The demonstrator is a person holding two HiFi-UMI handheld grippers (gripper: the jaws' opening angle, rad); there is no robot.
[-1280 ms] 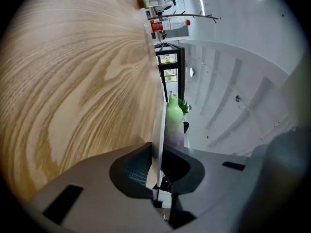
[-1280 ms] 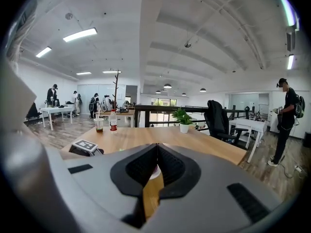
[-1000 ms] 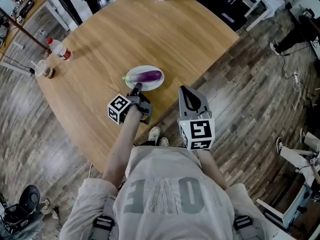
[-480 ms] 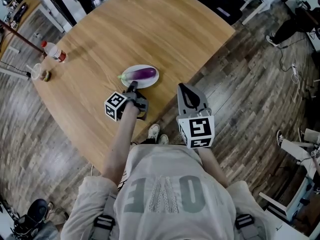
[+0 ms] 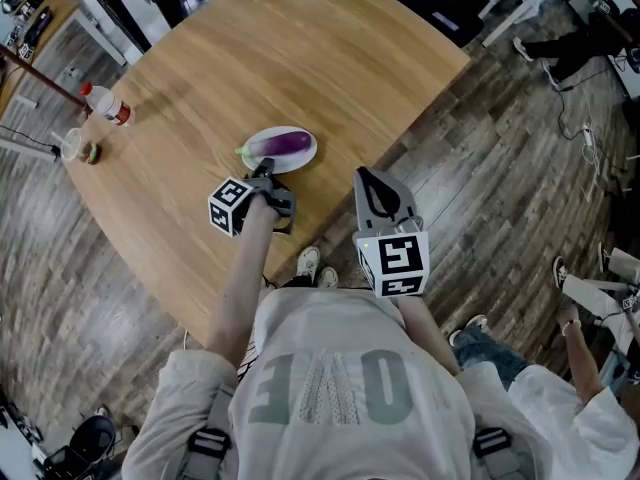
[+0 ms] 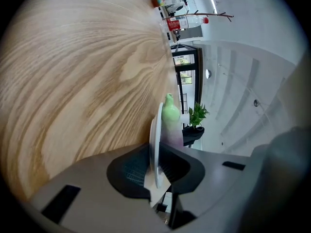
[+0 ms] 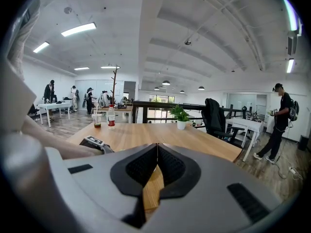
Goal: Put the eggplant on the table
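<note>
Left tool [image 5: 265,172]: jaws clamped on the near rim of a thin, round white plate [image 5: 303,155]. A glossy purple eggplant [image 5: 283,145] with a green cap lies on the plate just beyond the jaws. Right tool [image 5: 373,182]: jaws together and empty, to the right of the left one, at the edge of the bench [image 5: 300,58], a pale, rounded wood-grain top. Far left of the tools stand a plastic bottle [image 5: 106,104] and a cup [image 5: 73,144]. Around the bench, a dark plank floor [image 5: 480,168].

Grey plank floor [image 5: 480,198]; white ribbed ceiling [image 7: 194,38], strip lights [image 7: 77,29]; possibly coat stand [image 7: 115,84].
</note>
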